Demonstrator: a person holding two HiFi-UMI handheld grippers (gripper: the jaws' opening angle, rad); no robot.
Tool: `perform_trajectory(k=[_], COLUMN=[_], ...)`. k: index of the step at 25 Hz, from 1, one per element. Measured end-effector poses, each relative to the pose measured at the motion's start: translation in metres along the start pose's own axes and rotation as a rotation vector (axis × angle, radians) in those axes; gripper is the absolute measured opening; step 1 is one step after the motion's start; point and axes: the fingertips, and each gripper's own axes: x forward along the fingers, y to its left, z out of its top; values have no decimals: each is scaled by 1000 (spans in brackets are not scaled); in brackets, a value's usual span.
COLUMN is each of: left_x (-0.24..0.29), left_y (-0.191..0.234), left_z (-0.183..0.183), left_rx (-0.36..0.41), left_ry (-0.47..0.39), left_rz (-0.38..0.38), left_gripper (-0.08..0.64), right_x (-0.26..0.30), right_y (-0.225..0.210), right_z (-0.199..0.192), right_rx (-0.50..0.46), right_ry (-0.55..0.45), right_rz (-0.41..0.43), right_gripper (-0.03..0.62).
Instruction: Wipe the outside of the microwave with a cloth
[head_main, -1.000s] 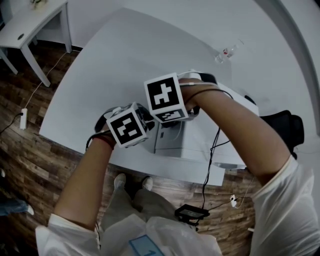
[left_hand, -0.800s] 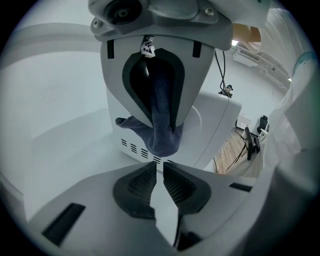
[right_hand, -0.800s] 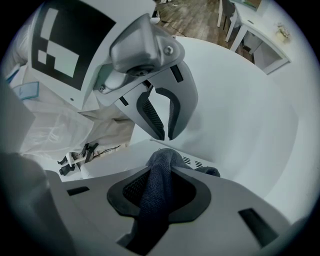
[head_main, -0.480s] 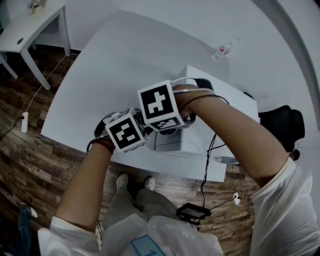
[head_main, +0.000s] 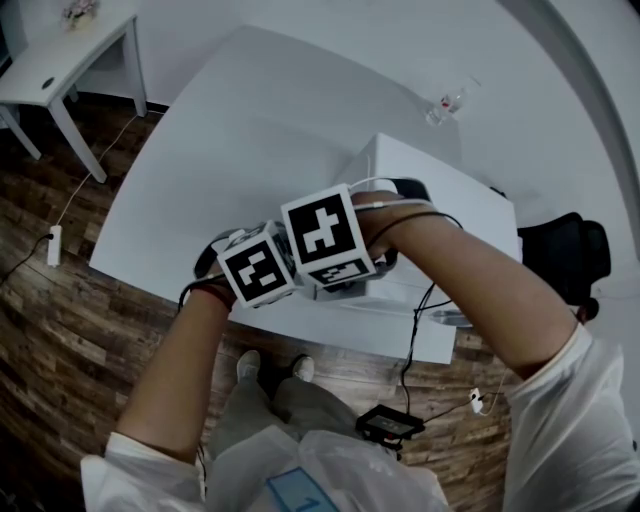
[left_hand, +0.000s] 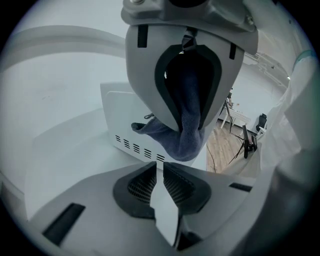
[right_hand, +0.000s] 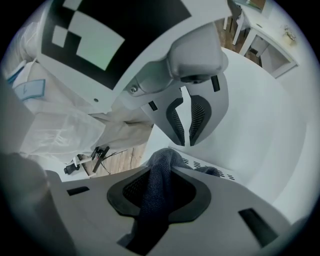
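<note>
Jaws on your right hand-held gripper (right_hand: 162, 167) are clamped on the cloth (right_hand: 150, 200), which runs the full length of the dark pads as a bunched, rope-like fold. It is a dark blue-grey towelling with a visible nap. It bulges in a soft lump just past the jaw tips, and a second corner pokes out to one side.

From your left gripper view, the same cloth hangs out of those jaws as a long rounded fold, with one pointed corner trailing off sideways. Your left hand-held gripper (left_hand: 160, 167) is closed with nothing in it: the ribbed pads meet at the tips, and only a thin sliver shows between them nearer the camera. It faces your right one nose to nose, close but apart.

Directly behind the hanging cloth is the microwave (left_hand: 117, 115), a plain white box with a row of small dark vent slots low on the side that faces you. The cloth lies in front of that vented side, but you cannot tell from these views whether it touches the casing.

In the head view, both marker cubes sit together over the microwave's near left corner. The microwave stands on the white tabletop (head_main: 270, 110), close to its near edge, with a clear bottle (head_main: 447, 103) lying well beyond it. Wooden floor (head_main: 60, 320) shows below.
</note>
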Motion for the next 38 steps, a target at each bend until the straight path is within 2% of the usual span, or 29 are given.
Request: perform_trajectory(k=[7,13,20,24,27,30,34,38], left_x=[0,-4,-18,-31,-47,-67,-73,-57], left_y=[-1,-1,-14,-22,-34,-47,-68,-98], left_z=[0,4,5,17,32,61,103,146], left_rx=[14,35,75,137,169,234,339,405], left_ry=[9,13,11,-12,1,25,37,15], left_rz=[-7,-10,-24,-22,-42,-59,-109,-170], left_gripper=[41,43,43,44,44,46,61,92], right_x=[1,-2,-13,-27,-39,-47,-51,-47], right_y=[16,36,70,98,115,128,129,138], right_z=[7,13,21,11,-4,-20,-54,-92], right_rx=[-27,-48,-68,-76,-52,-1,144,276], right_ry=[14,-11,-69,-126,-191,-313,-491,-669], right_rz=[11,55,156,196,171,131,7,-99], right_gripper=[94,94,94,94,94,94,94,94])
